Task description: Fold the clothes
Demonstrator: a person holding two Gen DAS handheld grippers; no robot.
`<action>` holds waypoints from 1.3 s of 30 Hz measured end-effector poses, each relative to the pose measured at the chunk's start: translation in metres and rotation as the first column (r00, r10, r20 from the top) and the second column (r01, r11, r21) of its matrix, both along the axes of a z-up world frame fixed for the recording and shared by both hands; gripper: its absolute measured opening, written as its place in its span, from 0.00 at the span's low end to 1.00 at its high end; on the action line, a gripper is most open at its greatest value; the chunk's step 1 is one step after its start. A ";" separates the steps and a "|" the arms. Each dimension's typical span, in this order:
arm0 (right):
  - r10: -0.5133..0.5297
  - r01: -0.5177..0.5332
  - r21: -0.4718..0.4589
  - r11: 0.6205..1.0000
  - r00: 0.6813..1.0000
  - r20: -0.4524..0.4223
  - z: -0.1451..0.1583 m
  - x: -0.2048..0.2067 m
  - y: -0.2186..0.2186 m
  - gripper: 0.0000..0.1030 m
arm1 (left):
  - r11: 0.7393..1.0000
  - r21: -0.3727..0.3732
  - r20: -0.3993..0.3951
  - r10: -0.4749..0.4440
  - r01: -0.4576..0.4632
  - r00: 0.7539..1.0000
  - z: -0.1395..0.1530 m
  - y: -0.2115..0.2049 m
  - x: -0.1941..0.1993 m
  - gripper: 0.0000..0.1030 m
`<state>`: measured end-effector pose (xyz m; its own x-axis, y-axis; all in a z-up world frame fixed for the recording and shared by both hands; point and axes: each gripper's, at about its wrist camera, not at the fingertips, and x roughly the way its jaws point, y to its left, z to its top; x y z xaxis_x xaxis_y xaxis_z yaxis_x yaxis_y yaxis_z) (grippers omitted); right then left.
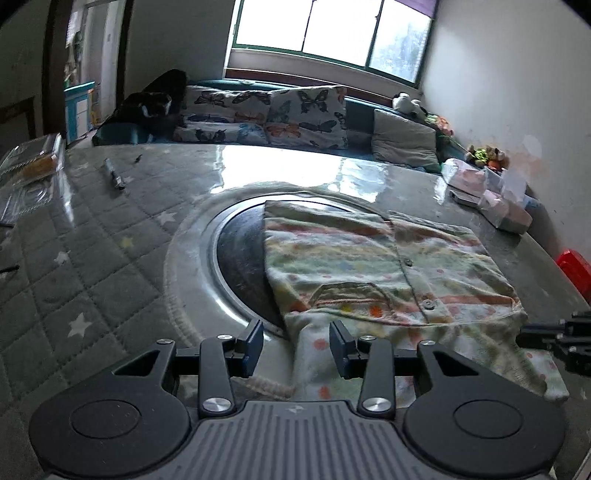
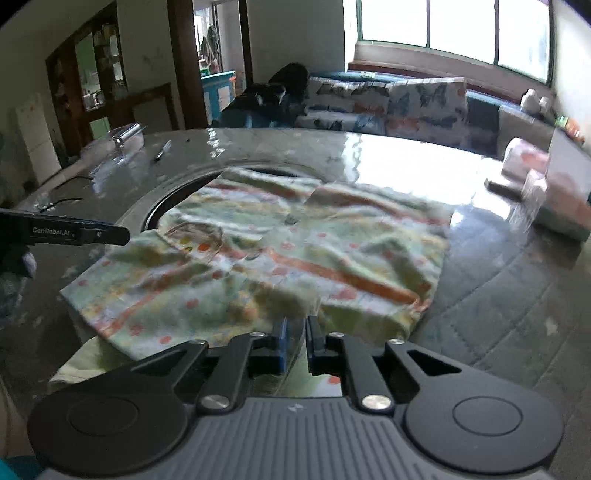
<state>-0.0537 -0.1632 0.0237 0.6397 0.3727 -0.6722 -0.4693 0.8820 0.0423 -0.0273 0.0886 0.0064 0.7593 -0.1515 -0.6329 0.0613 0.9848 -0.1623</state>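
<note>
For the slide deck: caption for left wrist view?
Open left gripper over shirt hem on table.

Shirt [image 1: 388, 266] on table [image 1: 110, 240], partly over round inset [image 1: 240, 258], pillows [image 1: 266, 114] behind

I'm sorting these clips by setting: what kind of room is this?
Most likely a home living room. A round table with a quilted cover under clear plastic holds the patterned shirt; behind it a sofa with butterfly cushions sits under a wide window.
</note>
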 end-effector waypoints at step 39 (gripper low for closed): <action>0.184 -0.186 -0.032 0.982 0.981 -0.062 -0.011 -0.036 -0.001 0.19 | 0.959 0.027 -0.031 -0.281 0.282 0.959 -0.009 -0.065 -0.051 0.32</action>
